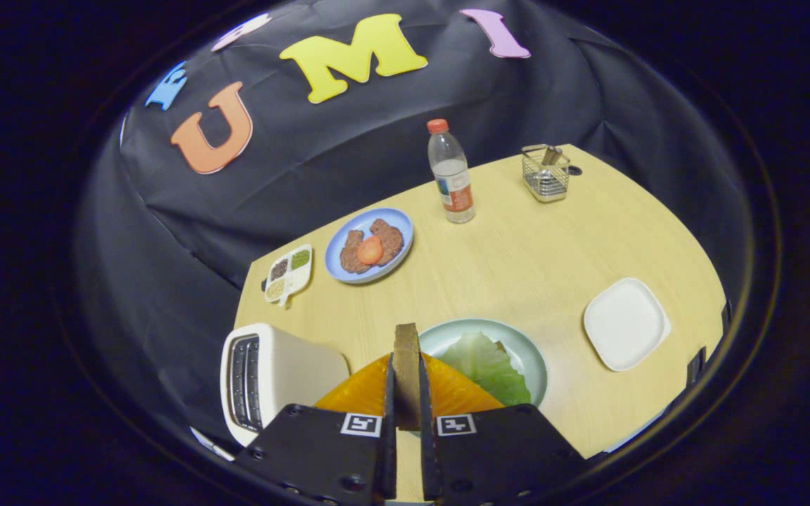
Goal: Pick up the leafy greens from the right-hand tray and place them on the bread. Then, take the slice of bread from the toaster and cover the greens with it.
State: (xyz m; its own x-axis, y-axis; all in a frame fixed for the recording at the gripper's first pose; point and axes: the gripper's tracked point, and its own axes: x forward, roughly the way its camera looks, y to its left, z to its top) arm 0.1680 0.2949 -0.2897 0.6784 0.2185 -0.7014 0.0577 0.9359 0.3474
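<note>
The gripper point(406, 393) has its 2 fingers clamped on a slice of bread point(406, 365), held upright on edge between them. Just beyond, the greens point(486, 365) lie on a pale plate point(528, 348). The toaster point(268, 376) sits just left of the fingers.

A staged kitchen set inside a recording booth: black cloth walls close round a pale wooden table point(531, 260). Beside the tool point(406, 393) stands a white toaster point(275, 376); beyond it sit a blue plate of food point(370, 246), a clear plastic bottle point(451, 172) and a wire caddy point(545, 173).
</note>
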